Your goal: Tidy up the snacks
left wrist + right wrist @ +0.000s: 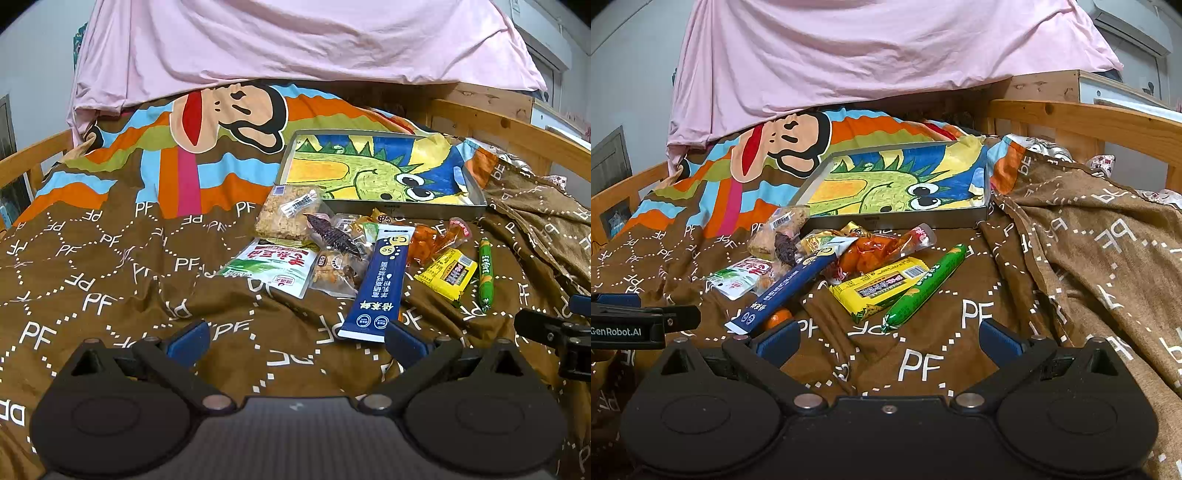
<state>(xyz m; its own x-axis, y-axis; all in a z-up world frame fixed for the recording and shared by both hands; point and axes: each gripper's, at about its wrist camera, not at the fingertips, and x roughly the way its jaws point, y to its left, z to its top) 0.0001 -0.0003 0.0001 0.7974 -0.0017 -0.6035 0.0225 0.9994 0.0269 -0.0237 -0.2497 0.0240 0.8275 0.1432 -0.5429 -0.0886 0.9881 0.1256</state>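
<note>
A pile of snack packets lies on the brown blanket in front of a shallow metal tray (439, 211) (897, 220) lined with a dinosaur drawing. In the pile are a long blue stick pack (380, 284) (792, 288), a yellow packet (448, 273) (882, 290), a green sausage (485, 275) (925, 288), an orange packet (432, 242) (882, 247), a green-and-white pouch (271, 267) (738, 278) and a cereal bar (288, 214) (775, 230). My left gripper (295, 343) is open, just short of the blue pack. My right gripper (886, 341) is open, just short of the sausage.
The brown "PF" blanket (110, 277) (1089, 258) is rumpled and rises in folds at the right. A pink sheet (295, 44) (879, 48) hangs behind the tray. Wooden bed rails (517, 129) (1089, 122) run along both sides.
</note>
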